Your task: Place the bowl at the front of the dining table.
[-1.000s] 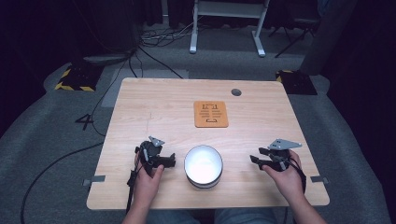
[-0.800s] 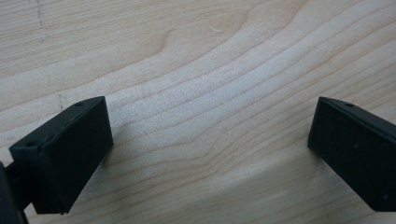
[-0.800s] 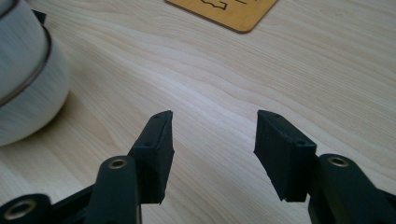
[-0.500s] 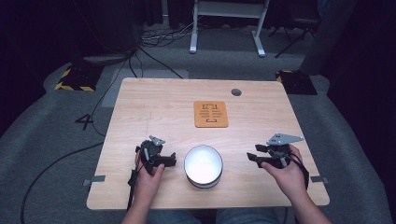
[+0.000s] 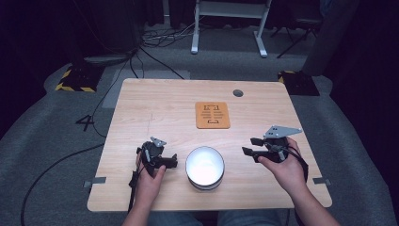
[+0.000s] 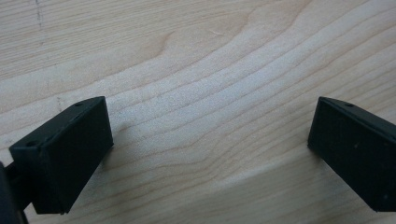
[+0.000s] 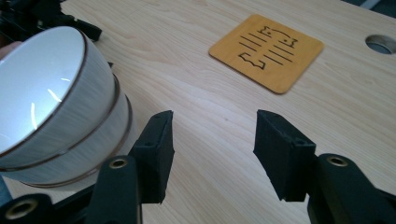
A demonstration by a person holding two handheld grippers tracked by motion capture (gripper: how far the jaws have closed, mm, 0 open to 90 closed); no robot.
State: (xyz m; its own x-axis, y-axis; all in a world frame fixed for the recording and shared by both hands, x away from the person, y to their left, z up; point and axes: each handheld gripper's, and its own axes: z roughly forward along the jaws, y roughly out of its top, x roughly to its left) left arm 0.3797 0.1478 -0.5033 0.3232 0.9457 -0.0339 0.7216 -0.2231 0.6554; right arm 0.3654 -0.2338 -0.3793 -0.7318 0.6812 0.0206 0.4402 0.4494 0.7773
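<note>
The table (image 5: pixel 160 108) is seen from above as a light wooden top, most of it bare; wide free wood lies between the near things and the far edge, and a strip of it is left before the near edge. Dark carpet with cables (image 5: pixel 155 40) and a white stand (image 5: pixel 226 23) is seen beyond.

Two stacked white bowls (image 5: pixel 204 167) are set near the near edge, midway between the hands. An orange coaster (image 5: pixel 212 115) with dark markings lies flat behind them, well apart, and a small round hole (image 5: pixel 238 92) is cut in the top farther back.

The left gripper (image 5: pixel 170 161) is held low just beside the bowls, its jaws spread wide with nothing but wood grain between them in its own view. The right gripper (image 5: pixel 250 146) is held to the right of the bowls, jaws parted and empty; in its view the bowls (image 7: pixel 56 98) stand close by one jaw.

Compared with a second ago, the right gripper has been brought slightly toward the bowls; the left gripper, bowls and coaster are unchanged.
</note>
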